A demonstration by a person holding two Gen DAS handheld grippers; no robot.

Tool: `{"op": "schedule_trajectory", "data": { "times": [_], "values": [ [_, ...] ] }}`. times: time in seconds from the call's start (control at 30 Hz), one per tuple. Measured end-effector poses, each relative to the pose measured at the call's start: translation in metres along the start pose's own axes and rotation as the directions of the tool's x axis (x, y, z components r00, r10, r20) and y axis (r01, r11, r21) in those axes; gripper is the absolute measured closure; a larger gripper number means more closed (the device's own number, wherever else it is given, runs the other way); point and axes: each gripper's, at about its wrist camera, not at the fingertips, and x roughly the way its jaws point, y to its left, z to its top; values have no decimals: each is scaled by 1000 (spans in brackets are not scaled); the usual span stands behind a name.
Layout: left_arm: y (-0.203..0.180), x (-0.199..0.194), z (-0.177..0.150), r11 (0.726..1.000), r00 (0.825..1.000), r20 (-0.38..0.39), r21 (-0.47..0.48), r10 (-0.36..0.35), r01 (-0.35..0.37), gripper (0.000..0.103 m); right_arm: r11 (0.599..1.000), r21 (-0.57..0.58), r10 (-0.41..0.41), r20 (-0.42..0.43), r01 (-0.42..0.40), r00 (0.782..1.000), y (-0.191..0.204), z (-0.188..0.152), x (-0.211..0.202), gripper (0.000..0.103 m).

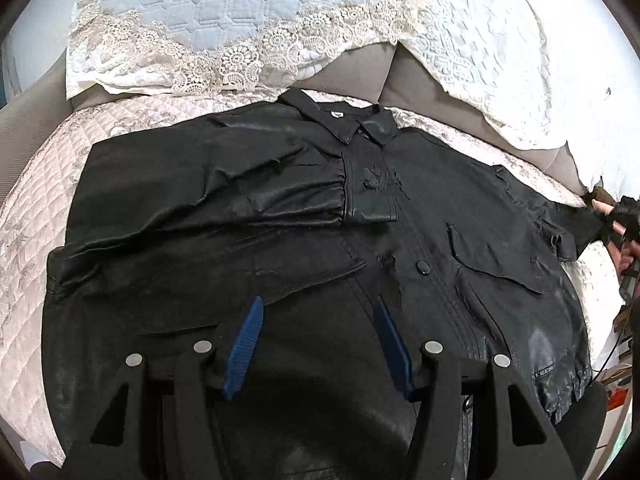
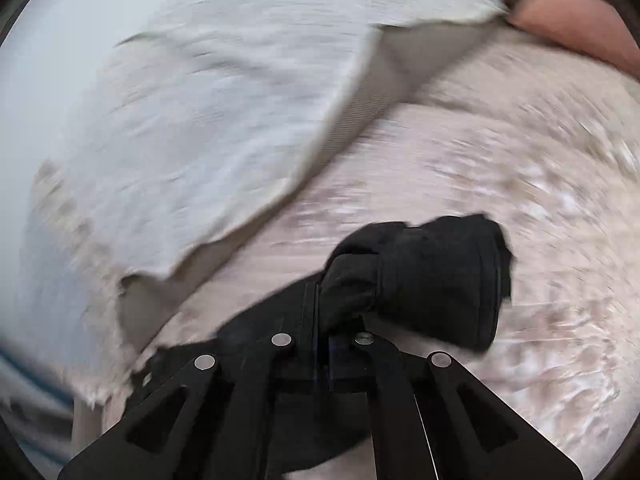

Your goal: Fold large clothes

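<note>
A black leather jacket [image 1: 304, 248] lies front up on a pale quilted bed cover [image 1: 36, 208], collar at the far side. Its left sleeve [image 1: 280, 196] is folded across the chest. My left gripper [image 1: 318, 308] is open with blue pads [image 1: 244, 344], hovering empty over the lower front of the jacket. In the right wrist view, my right gripper [image 2: 324, 312] is shut on the bunched cuff of the other sleeve [image 2: 432, 280], held above the bed cover [image 2: 500, 184]. That view is motion-blurred. The sleeve [image 1: 576, 224] stretches to the far right in the left wrist view, beside a gloved hand [image 1: 618, 224].
White lace-trimmed pillows [image 1: 224, 28] and a white textured blanket [image 1: 500, 52] lie at the head of the bed. The blanket [image 2: 180, 120] fills the upper left of the right wrist view. A grey headboard [image 1: 372, 68] shows between them. Clutter sits beyond the bed's right edge [image 1: 616, 384].
</note>
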Motion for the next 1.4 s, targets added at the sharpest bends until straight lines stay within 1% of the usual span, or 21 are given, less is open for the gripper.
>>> {"op": "schedule_trajectory", "data": {
  "times": [0.1, 0.17, 0.3, 0.33, 0.4, 0.53, 0.57, 0.6, 0.63, 0.67, 0.7, 0.8, 0.87, 0.93, 1.0, 1.03, 1.1, 1.17, 1.23, 1.3, 1.4],
  "values": [
    [5, -6, 1, 1000, 1000, 14, -13, -8, 8, 44, 987, -128, 97, -24, -100, 995, 68, -14, -9, 100],
    [8, -11, 0, 1000, 1000, 27, -24, -14, 14, 44, 971, -181, 148, -57, -156, 987, 100, -26, -7, 100],
    [18, -18, -3, 999, 999, 44, -37, -11, 13, 44, 921, -289, 221, -168, -262, 961, 171, -66, 13, 100],
    [20, -19, -4, 999, 999, 46, -41, -8, 10, 44, 905, -311, 232, -212, -291, 949, 191, -83, 25, 100],
    [27, -21, -6, 999, 999, 47, -54, -2, 4, 44, 887, -342, 226, -265, -310, 937, 213, -107, 42, 100],
    [42, -23, -10, 996, 999, 48, -85, 9, -5, 44, 846, -390, 191, -416, -364, 889, 248, -171, 96, 100],
    [46, -23, -11, 996, 999, 47, -93, 12, -7, 44, 844, -392, 176, -442, -366, 879, 252, -185, 107, 100],
    [50, -23, -11, 995, 999, 45, -101, 13, -9, 44, 845, -389, 156, -477, -366, 865, 254, -201, 119, 97],
    [53, -23, -12, 994, 999, 45, -105, 14, -9, 44, 843, -384, 134, -527, -376, 839, 254, -220, 135, 96],
    [56, -23, -13, 994, 999, 44, -110, 17, -12, 44, 844, -380, 121, -551, -378, 825, 254, -228, 143, 95],
    [58, -23, -13, 994, 999, 44, -112, 18, -13, 44, 846, -377, 102, -579, -377, 809, 253, -245, 150, 91],
    [62, -24, -15, 993, 999, 46, -115, 17, -12, 44, 828, -401, 83, -604, -392, 792, 249, -264, 149, 86],
    [62, -23, -15, 993, 999, 45, -115, 14, -9, 44, 807, -407, 98, -621, -427, 778, 249, -268, 141, 74],
    [61, -22, -15, 994, 999, 46, -111, 12, -7, 44, 771, -422, 131, -628, -477, 767, 251, -269, 126, 42],
    [60, -21, -14, 994, 999, 49, -107, 12, -7, 44, 732, -436, 171, -627, -524, 760, 257, -269, 111, 37],
    [59, -22, -14, 994, 999, 51, -107, 11, -5, 44, 713, -428, 202, -634, -556, 747, 259, -268, 103, 37],
    [59, -23, -14, 994, 999, 53, -111, 7, -1, 44, 700, -399, 265, -625, -593, 734, 259, -262, 91, 37],
    [59, -24, -15, 994, 999, 53, -113, -2, 8, 44, 750, -384, 287, -545, -538, 788, 251, -248, 89, 37],
    [58, -26, -17, 993, 999, 54, -113, -6, 13, 44, 842, -306, 271, -471, -444, 839, 230, -230, 92, 37],
    [57, -28, -18, 994, 998, 56, -111, -7, 13, 44, 902, -214, 273, -394, -376, 878, 209, -216, 91, 37],
    [57, -31, -19, 994, 998, 61, -111, -14, 20, 44, 935, -155, 256, -326, -319, 910, 195, -206, 95, 35]
  ]
}}
